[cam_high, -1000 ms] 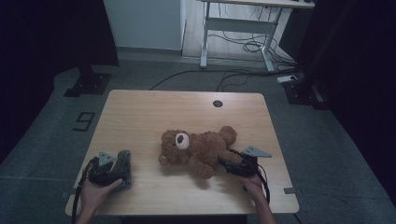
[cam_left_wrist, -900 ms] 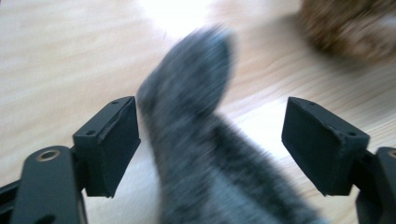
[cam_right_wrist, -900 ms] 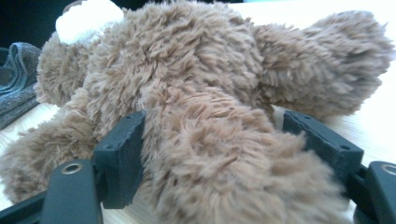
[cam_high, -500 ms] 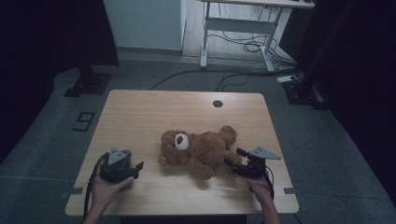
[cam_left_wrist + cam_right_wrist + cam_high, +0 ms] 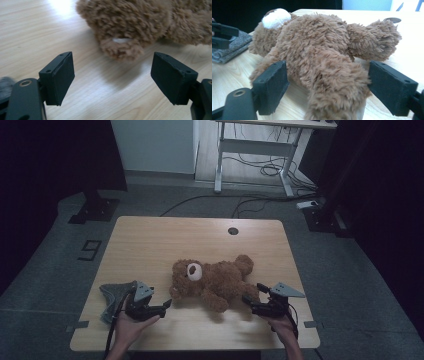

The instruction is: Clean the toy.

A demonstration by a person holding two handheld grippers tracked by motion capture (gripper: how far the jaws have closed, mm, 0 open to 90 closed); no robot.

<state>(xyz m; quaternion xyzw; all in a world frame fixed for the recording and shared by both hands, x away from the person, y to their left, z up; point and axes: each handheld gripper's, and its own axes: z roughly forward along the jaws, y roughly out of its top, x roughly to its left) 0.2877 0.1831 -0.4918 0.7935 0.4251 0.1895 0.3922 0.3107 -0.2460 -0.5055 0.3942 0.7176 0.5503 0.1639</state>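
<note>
A brown teddy bear (image 5: 215, 280) lies on its back in the middle of the wooden table (image 5: 150, 240), white muzzle up. My left gripper (image 5: 167, 304) points right at the bear's head side with its jaws open and nothing between them. In the left gripper view (image 5: 112, 67) a furry paw (image 5: 120, 47) lies just ahead of the pads. My right gripper (image 5: 247, 298) sits at the bear's lower leg. In the right gripper view (image 5: 327, 82) the leg (image 5: 337, 85) lies between wide jaws that have just been opening; the left pad (image 5: 273, 85) stands off the fur.
A folded grey cloth (image 5: 112, 295) lies at the table's front left, behind my left gripper. A round cable hole (image 5: 233, 230) sits near the far edge. Beyond the table stand a white desk frame (image 5: 250, 165) and loose floor cables (image 5: 260, 170).
My left gripper has left the grey cloth and moved right toward the bear. The right gripper's jaws have spread around the bear's leg and the hand has drawn back slightly.
</note>
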